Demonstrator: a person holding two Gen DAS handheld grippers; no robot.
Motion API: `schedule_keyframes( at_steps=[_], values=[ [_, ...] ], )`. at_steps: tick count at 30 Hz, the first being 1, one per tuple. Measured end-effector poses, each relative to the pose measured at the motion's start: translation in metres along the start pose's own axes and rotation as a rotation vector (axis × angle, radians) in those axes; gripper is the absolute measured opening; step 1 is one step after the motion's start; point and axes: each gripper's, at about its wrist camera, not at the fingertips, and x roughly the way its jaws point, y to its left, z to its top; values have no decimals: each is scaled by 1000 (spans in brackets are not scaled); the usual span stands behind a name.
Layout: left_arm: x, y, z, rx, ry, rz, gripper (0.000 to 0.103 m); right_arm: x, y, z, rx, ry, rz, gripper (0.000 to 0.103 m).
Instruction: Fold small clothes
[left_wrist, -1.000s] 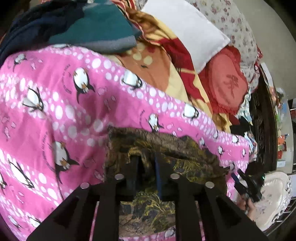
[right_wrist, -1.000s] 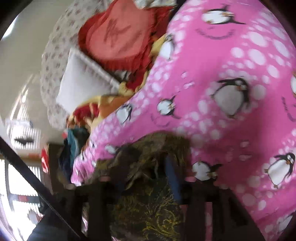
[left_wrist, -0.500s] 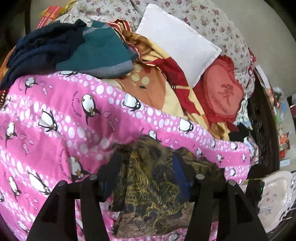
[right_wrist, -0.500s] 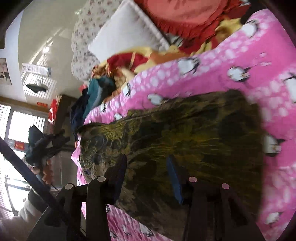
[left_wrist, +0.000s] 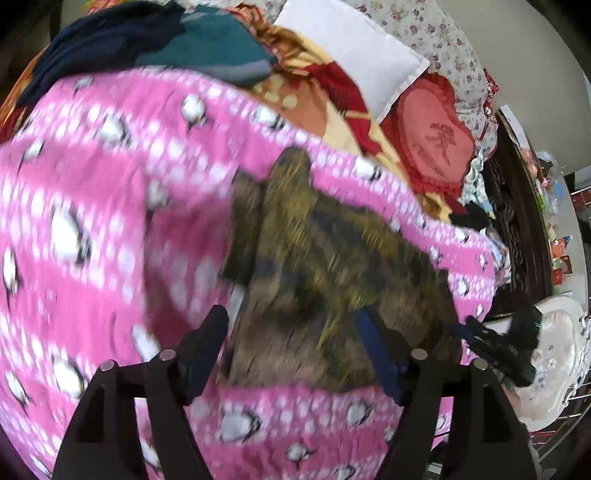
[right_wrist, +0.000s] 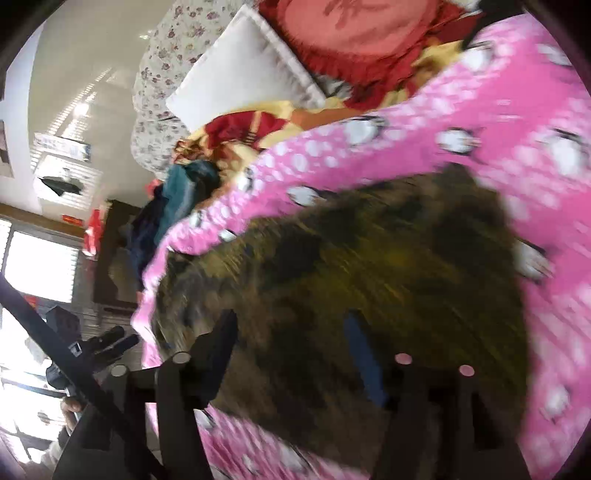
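both now views motion-blurred, detail soft.

writing: one large embroidered character in darker red on the red heart-shaped cushion (left_wrist: 430, 136), upper right of the left wrist view; not readable beyond that. small print by the penguins on the pink blanket (left_wrist: 92, 221) is too smeared to read. red sign-like patches at far left of the right wrist view, illegible.

containers: none clearly identifiable. white ornate furniture piece (left_wrist: 554, 354) at the lower right edge of the left wrist view; contents not visible.

task item: dark brown garment with yellow pattern (left_wrist: 332, 266) lies on the pink blanket, centre to lower centre in both views, one narrow part sticking up toward frame top in the left wrist view.

left gripper (left_wrist: 291, 332): jaws wide apart, have just been opening. garment sits in the gap under them, pads not pressing on it; left finger is over the blanket at the garment's left edge, right finger over the cloth.

right gripper (right_wrist: 291, 332): jaws also spread, have just been opening. garment (right_wrist: 351, 277) lies beneath and between the fingers, nothing clamped.

background: white pillow (left_wrist: 351, 51) beside the cushion, teal and navy clothes pile (left_wrist: 177, 40) upper left in the left wrist view, floral bedding (right_wrist: 162, 88) behind.
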Motion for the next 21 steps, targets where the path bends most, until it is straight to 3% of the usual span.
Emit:
schedule_keyframes(
  at_steps=[5, 8, 14, 15, 16, 17, 18, 19, 21],
  values=[
    [19, 17, -37, -10, 46, 11, 74, -47, -40, -48, 61, -78, -145, 69],
    [31, 18, -46, 5, 42, 29, 74, -50, -57, -62, 90, -73, -205, 70],
    [51, 8, -53, 39, 49, 8, 74, -42, -73, -71, 116, -77, -188, 70],
    [53, 5, -54, 54, 52, 12, 74, -36, -75, -71, 112, -57, -174, 68],
    [57, 2, -55, 73, 63, 18, 73, -31, -76, -71, 109, -44, -158, 48],
    [59, 1, -55, 81, 74, 16, 52, -27, -77, -72, 108, -31, -154, 28],
    [61, 0, -54, 84, 89, 18, 12, -26, -74, -72, 109, -26, -155, 7],
    [62, 1, -53, 82, 104, 24, 2, -27, -71, -72, 110, -34, -146, 7],
    [53, 5, -52, 48, 108, -33, 1, -38, -61, -71, 96, -56, -128, 6]
  ],
)
